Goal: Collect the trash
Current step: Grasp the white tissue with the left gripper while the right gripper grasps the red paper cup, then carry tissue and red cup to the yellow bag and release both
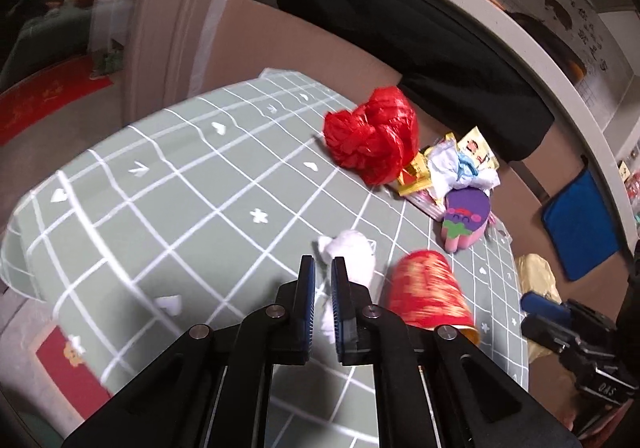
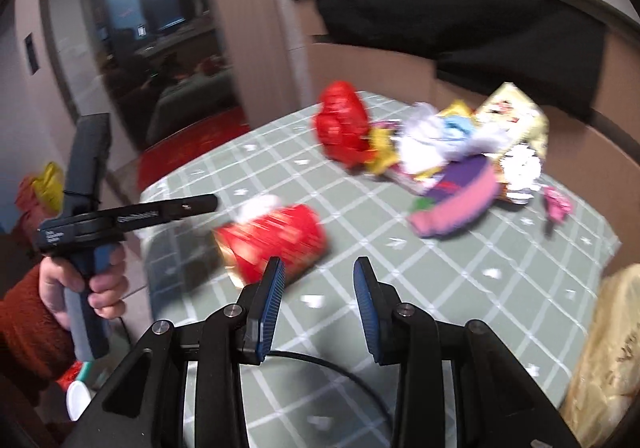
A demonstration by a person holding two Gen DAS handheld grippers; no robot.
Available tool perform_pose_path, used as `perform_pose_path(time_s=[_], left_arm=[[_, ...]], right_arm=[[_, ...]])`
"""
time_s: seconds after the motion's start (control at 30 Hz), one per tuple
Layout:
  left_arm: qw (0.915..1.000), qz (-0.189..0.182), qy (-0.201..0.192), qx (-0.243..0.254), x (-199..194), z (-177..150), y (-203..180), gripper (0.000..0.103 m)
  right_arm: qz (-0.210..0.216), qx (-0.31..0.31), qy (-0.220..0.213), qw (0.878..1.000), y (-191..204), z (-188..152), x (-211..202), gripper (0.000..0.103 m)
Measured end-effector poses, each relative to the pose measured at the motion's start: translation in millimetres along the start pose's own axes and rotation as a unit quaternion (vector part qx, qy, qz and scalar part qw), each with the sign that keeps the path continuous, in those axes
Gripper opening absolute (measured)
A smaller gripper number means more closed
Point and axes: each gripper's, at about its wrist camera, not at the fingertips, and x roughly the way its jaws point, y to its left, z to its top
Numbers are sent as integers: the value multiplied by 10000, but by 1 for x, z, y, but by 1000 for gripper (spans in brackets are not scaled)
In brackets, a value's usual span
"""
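**Left gripper pinching tissue, right gripper spread above the table**

From my seat I see my left gripper point(image 1: 323, 268) with its ribbed blue pads drawn close on a soft white tissue wad point(image 1: 352, 252), which bulges out beyond the tips. My right gripper point(image 2: 320, 268) hangs with its fingers wide apart, holding nothing, over the grey-green checked tablecloth point(image 1: 180, 184).

Just beside the tissue lies one red paper cup point(image 1: 430, 296) on its side, gold-patterned, blurred in both views. Farther back sits one crinkled red plastic bag point(image 1: 372, 136), touching a heap of glossy wrappers and crumpled white paper point(image 1: 460, 168). One purple and pink foam piece point(image 1: 466, 222) rests in front of that heap.

A black cloth point(image 1: 420, 48) drapes over the brown cardboard wall behind the table.
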Motion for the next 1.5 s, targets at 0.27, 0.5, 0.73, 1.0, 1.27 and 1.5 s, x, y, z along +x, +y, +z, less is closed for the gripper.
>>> perform_pose_path(time_s=[0.27,0.5,0.73,1.0,1.27,1.5], left_arm=[[9996,-212,-163,-47,-21,-7,0,23],[9994,-288,-88,159,-3,-10,-19,53],[9971,453,263,549,44,2,-36,53],[9967,535,386,468,60,-1,-37,49],[9929,721,669,664,81,5,-57,24],[9911,644,282,1132,65,14,-105,11]], right_arm=[[-557,-347,370,9972,28,-13,28,34],[-1188,-39,409,9921,-13,-20,24,34],[-1527,277,295,9874,-51,-27,16,34],[-1011,54,31,9949,-65,-11,37,28],[-550,501,-382,9965,-88,-3,28,4],[-636,691,-656,9934,-112,-3,-9,4]])
